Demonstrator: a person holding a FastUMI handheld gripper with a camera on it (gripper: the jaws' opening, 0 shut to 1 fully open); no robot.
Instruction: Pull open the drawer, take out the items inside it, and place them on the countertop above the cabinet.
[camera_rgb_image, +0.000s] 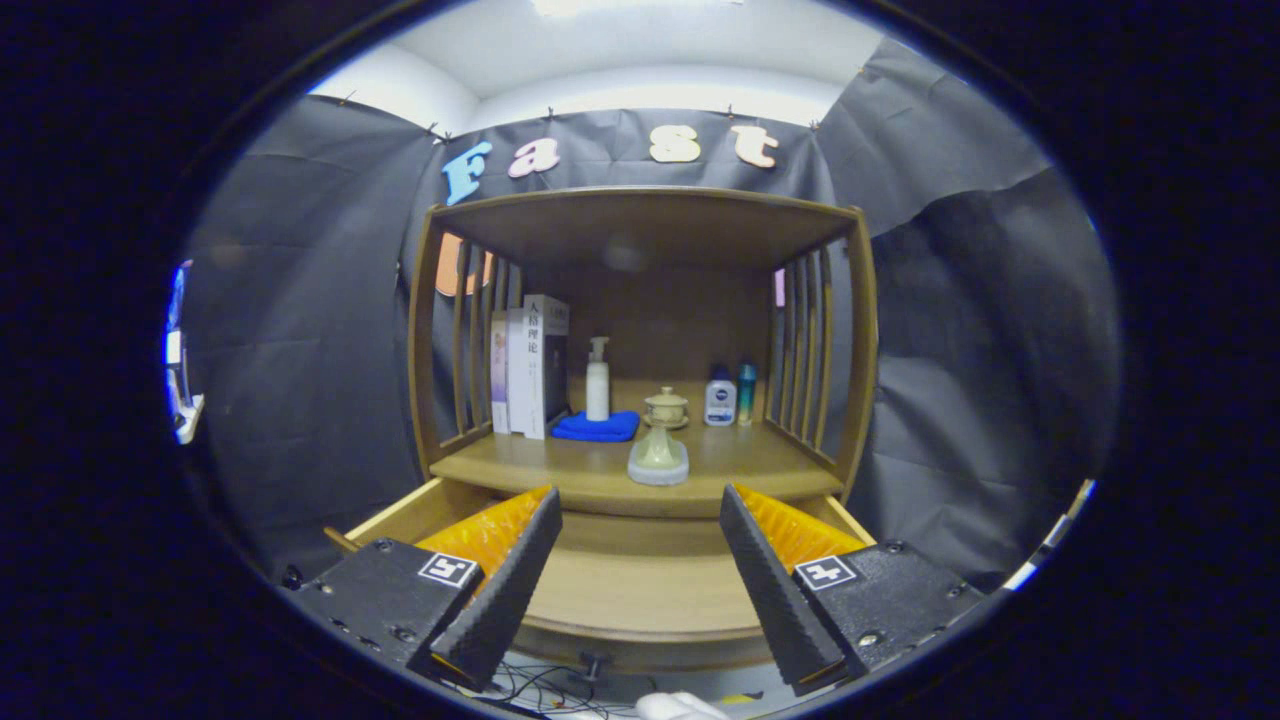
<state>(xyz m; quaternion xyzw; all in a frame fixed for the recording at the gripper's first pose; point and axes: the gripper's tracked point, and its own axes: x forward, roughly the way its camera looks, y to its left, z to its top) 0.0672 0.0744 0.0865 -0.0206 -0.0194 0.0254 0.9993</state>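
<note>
The gripper (640, 510) hangs with its fingers spread wide apart and nothing between them, no pad touching anything; below and between them lies the pulled-out wooden drawer (640, 590), whose pale bottom shows bare from its curved front edge back to where it slides under the countertop. That countertop (600, 478) is the floor of an open wooden cabinet (640, 215) with slatted sides and a flat roof, standing against the dark cloth wall, and everything else can be placed from it. Near the countertop's front edge, just beyond the gap between the fingers, stands a pale green vase-like ceramic piece (658, 455) on a round whitish base. Directly behind it, farther back on the countertop, sits a small lidded ceramic cup (666, 407) on a saucer. To the left of the cup a white pump bottle (597, 380) stands upright at the rear edge of a folded blue cloth (597, 427); whether it rests on the cloth cannot be told. Left again, against the slatted side, a few books (528, 365) stand upright. At the countertop's back right stand a small white bottle with a dark blue cap (719, 397) and, just beside it, a slim teal bottle (747, 392).
</note>
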